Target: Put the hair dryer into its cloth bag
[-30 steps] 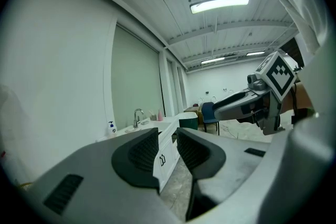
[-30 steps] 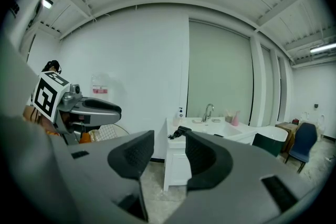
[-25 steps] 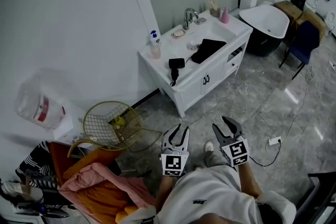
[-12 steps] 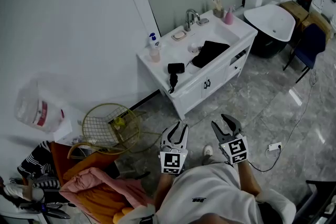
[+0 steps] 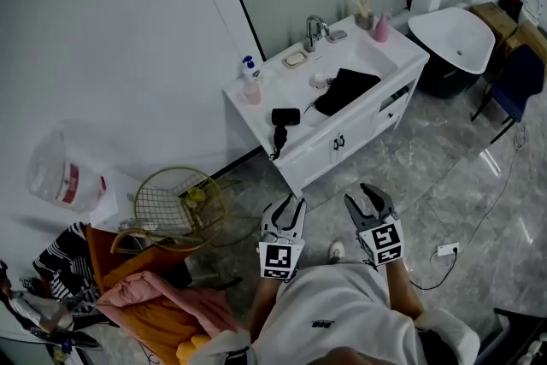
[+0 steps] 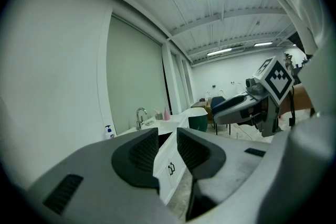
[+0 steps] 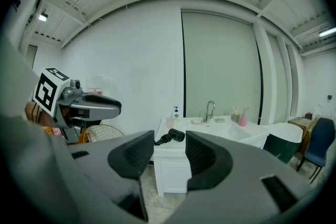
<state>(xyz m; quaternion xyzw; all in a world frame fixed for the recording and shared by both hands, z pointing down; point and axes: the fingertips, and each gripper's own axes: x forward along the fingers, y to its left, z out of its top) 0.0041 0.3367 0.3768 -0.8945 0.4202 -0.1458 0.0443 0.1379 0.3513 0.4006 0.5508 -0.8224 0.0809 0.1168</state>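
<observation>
The black hair dryer (image 5: 283, 120) lies on the front left corner of the white vanity (image 5: 338, 145), its cord hanging over the edge. A black cloth bag (image 5: 344, 90) lies flat on the counter beside the basin. Both grippers are held low over the floor, well short of the vanity and pointing towards it. My left gripper (image 5: 288, 214) has its jaws nearly together with nothing between them (image 6: 168, 136). My right gripper (image 5: 369, 205) stands open and empty (image 7: 169, 139). Through its gap the distant hair dryer (image 7: 172, 136) shows.
A faucet (image 5: 313, 30), soap bottle (image 5: 250, 77) and pink bottle (image 5: 381, 28) stand on the counter. A gold wire basket (image 5: 175, 201) and a pile of pink and orange clothes (image 5: 162, 312) lie at left. A tub (image 5: 453, 38), blue chair (image 5: 517, 77) and floor power strip (image 5: 444, 250) are at right.
The person has stepped along the floor with both grippers. The vanity has shifted slightly right in the head view and the clothes pile has slid lower. Neither gripper's jaws have changed.
</observation>
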